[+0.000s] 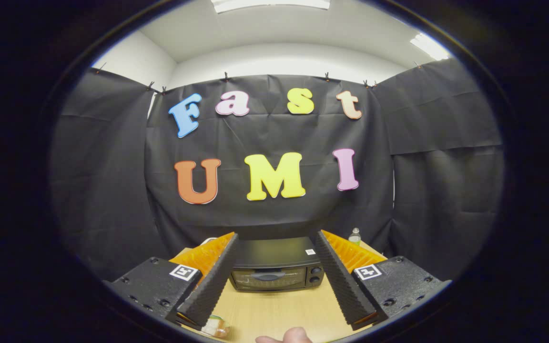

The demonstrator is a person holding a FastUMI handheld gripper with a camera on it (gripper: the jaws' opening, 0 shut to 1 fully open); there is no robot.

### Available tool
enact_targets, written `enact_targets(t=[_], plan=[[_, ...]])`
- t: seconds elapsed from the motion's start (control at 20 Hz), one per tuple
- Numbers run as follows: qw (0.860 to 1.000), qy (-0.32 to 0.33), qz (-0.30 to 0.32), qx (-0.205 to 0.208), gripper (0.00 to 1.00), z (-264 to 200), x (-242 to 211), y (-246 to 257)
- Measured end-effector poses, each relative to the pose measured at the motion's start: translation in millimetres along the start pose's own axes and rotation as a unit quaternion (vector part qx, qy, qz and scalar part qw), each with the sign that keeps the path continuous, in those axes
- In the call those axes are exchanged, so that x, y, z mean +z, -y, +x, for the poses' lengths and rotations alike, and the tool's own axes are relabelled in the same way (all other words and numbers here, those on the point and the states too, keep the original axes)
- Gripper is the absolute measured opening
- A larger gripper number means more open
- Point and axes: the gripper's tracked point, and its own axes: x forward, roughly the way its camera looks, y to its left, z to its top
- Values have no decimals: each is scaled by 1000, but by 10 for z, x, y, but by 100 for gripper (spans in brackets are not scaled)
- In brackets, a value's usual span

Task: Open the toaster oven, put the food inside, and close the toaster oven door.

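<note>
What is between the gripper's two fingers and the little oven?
In the gripper view, only bare wooden table lies between the open gripper and the shut toaster oven beyond its fingers. Nothing is held.

One black toaster oven (pixel 277 269) stands on one wooden table (pixel 279 309), with two knobs (pixel 316 274) on its front. One gripper (pixel 274 281) shows two ridged fingers (pixel 210 281), spread apart. One small bottle (pixel 354 236) stands behind the oven. One wrapped food item (pixel 216 327) lies near the left finger. One fingertip (pixel 293 335) pokes in. Two ceiling lights (pixel 269 4) glow.
</note>
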Motion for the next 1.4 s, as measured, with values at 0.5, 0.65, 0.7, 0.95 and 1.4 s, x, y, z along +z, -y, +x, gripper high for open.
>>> enact_targets(t=[0.5, 0.65, 0.7, 0.95, 1.4], plan=[[1000, -9, 3, 1, 100, 14, -62, 69], [1000, -10, 6, -3, 100, 26, -76, 115], [1000, -10, 6, -4, 100, 36, -78, 132], [1000, -14, 2, -10, 100, 76, -136, 238], [999, -43, -18, 1, 100, 419, -515, 361]])
